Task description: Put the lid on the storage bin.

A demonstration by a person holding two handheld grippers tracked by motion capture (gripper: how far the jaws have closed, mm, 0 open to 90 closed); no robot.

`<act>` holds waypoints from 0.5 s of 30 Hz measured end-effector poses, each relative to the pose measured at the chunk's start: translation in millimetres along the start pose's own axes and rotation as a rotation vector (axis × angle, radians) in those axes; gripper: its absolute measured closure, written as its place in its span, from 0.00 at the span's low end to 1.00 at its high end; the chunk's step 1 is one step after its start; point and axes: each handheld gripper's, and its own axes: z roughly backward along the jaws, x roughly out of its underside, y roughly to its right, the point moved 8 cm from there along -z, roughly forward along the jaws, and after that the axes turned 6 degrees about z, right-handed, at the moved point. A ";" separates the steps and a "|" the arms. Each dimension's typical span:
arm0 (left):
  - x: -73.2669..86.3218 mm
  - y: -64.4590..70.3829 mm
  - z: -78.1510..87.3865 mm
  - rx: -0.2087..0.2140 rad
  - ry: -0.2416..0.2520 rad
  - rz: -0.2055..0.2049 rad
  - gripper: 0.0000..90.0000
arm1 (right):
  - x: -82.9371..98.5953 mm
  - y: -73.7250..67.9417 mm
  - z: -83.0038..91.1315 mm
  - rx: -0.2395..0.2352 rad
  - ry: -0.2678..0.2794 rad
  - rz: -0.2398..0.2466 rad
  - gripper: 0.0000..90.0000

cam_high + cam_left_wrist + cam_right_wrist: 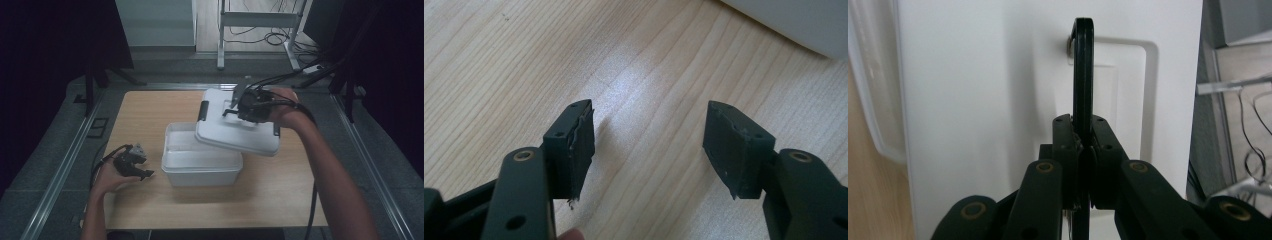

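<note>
Right hand-held gripper (1082,145) is clamped on the lid's black handle (1082,70), w/ the white lid (235,127) held tilted over the open box (200,160). Left hand-held gripper (649,145) sits wide open, empty, on the desk (145,115) near the box.

The left claw (649,145) gapes wide above the bare wooden table (524,65).

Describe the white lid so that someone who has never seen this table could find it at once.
Start at the wooden table and find the open white box near its middle. The lid hangs tilted above the box's far right corner, held by its black handle in the right gripper. Unlike the box, it is flat with black side clips.
</note>
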 end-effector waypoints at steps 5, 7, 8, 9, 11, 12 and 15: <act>0.5 0.3 0.0 -0.002 0.000 -0.002 0.41 | -33.1 -14.3 -23.1 -0.046 0.006 0.039 0.93; 0.8 0.0 -0.3 -0.002 0.003 -0.001 0.41 | -44.3 -19.3 -31.5 -0.061 0.010 0.054 0.93; 1.3 -0.3 -0.2 -0.001 0.002 0.001 0.41 | -48.4 -21.2 -34.4 -0.068 0.013 0.058 0.93; 1.5 -0.4 -0.4 0.000 0.006 0.004 0.41 | -54.4 -24.4 -38.7 -0.079 0.009 0.069 0.93; 2.5 -1.0 -0.6 0.002 0.005 0.005 0.41 | -62.5 -28.4 -44.9 -0.089 0.003 0.082 0.93; 2.7 -1.1 -1.0 0.002 0.006 0.006 0.41 | -66.0 -30.0 -47.6 -0.092 0.002 0.085 0.93; 2.9 -0.6 -2.5 0.002 0.003 0.006 0.41 | -75.9 -34.9 -55.6 -0.108 0.004 0.091 0.93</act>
